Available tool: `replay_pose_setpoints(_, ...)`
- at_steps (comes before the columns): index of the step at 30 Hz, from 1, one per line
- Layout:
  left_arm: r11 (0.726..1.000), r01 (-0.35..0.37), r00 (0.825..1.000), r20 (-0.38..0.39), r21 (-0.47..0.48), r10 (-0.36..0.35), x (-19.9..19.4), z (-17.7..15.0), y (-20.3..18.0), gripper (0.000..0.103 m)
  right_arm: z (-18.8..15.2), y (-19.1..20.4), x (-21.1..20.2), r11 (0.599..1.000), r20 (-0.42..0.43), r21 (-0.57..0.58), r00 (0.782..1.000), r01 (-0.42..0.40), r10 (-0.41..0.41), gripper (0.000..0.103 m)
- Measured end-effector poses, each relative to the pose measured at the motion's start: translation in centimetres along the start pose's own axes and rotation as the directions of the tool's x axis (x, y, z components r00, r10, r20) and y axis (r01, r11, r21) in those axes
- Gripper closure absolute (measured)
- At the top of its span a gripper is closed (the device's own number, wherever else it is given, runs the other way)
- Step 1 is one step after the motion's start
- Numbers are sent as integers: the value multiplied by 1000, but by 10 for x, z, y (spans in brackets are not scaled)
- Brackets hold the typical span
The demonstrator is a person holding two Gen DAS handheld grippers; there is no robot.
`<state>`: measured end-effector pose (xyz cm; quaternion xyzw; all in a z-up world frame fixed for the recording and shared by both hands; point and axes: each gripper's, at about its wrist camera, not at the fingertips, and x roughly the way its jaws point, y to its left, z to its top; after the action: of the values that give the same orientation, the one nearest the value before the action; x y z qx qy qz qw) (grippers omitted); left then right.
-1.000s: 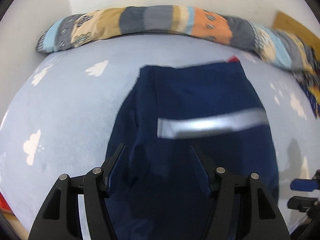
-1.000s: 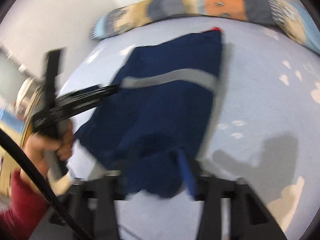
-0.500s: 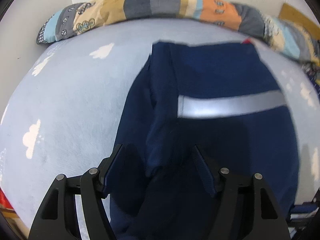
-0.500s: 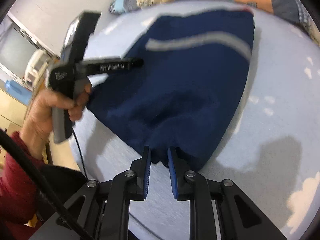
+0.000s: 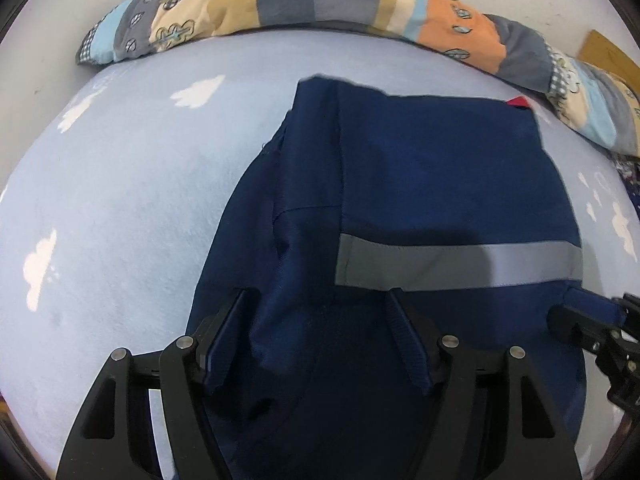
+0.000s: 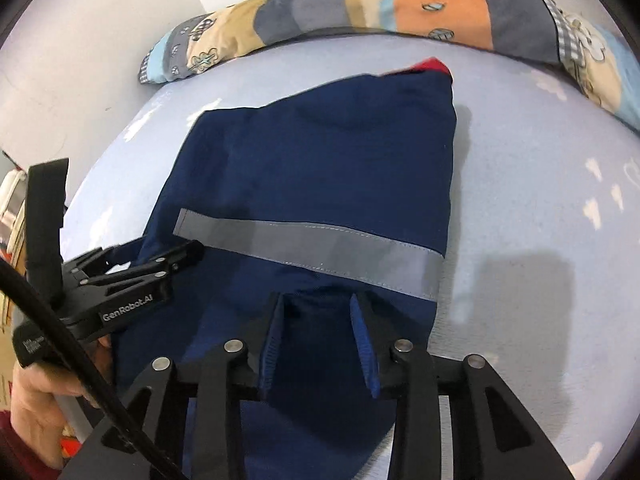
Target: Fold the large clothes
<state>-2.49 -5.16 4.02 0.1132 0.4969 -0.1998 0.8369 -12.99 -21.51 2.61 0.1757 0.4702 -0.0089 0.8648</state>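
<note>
A navy blue garment (image 5: 420,184) with a grey reflective stripe (image 5: 456,266) lies folded on a light blue bed sheet (image 5: 132,200); it also shows in the right wrist view (image 6: 320,168). A red tag (image 6: 434,66) peeks out at its far corner. My left gripper (image 5: 320,332) is open, its jaws spread over the garment's near left part with cloth between them. My right gripper (image 6: 318,340) is open over the garment's near edge, below the stripe (image 6: 312,248). The left gripper shows in the right wrist view (image 6: 160,264), and the right gripper's tip shows in the left wrist view (image 5: 588,320).
A long patchwork bolster (image 5: 320,4) runs along the far edge of the bed against a white wall; it also shows in the right wrist view (image 6: 400,12). The sheet carries white cloud prints (image 5: 40,264). The person's hand (image 6: 44,392) holds the left gripper's handle at the bed's left side.
The right gripper was shut near the garment's near edge half a second ago and is now open. Both grippers have moved forward over the garment. The garment now lies flatter.
</note>
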Motion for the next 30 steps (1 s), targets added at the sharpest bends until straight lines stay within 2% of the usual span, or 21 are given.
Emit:
replay_pose_setpoints(2, 1000, 25, 999, 25, 4, -26, -16, 3, 5, 34, 0, -4, -16, 998, 24, 25, 998, -57, 56, 62)
replay_pose_setpoints(3, 1000, 23, 999, 40, 5, -24, -23, 3, 8, 34, -2, -9, -26, 995, 41, 45, 995, -93, 91, 57)
replay_pose_setpoints(6, 1000, 17, 998, 59, 2, -18, -39, 1, 22, 34, -9, -21, -48, 995, 69, 48, 994, -83, 80, 48)
replay_pose_setpoints(8, 1000, -8, 999, 37, -14, 9, -38, -2, 34, 34, -17, -29, -56, 996, 70, 54, 995, -68, 65, 48)
replay_pose_setpoints(10, 999, -13, 1000, 23, -51, 15, -36, -3, 49, 34, -21, -40, -58, 991, 57, 98, 995, -91, 86, 47)
replay_pose_setpoints(13, 994, 11, 1000, -15, -108, -13, -28, -5, 72, 32, -26, -55, -52, 967, 45, 185, 985, -174, 169, 39)
replay_pose_setpoints(16, 973, 99, 991, -64, -208, -115, -17, -6, 97, 23, -27, -66, -42, 941, 32, 251, 973, -228, 227, 36)
replay_pose_setpoints(19, 921, 218, 960, -100, -323, -263, -2, -13, 117, 22, -29, -74, -36, 908, 33, 313, 959, -277, 281, 35)
replay_pose_setpoints(22, 850, 334, 899, -133, -407, -417, 17, -20, 128, 22, -31, -75, -33, 904, 30, 324, 958, -280, 286, 34)
replay_pose_setpoints(24, 835, 356, 886, -133, -419, -444, 22, -23, 129, 20, -32, -73, -32, 906, 23, 321, 958, -276, 284, 34)
replay_pose_setpoints(26, 804, 393, 863, -124, -446, -490, 27, -25, 130, 14, -33, -72, -30, 906, 19, 317, 957, -281, 291, 34)
replay_pose_setpoints(30, 762, 447, 827, -107, -468, -551, 37, -22, 126, 13, -36, -75, -27, 906, 12, 322, 958, -275, 286, 34)
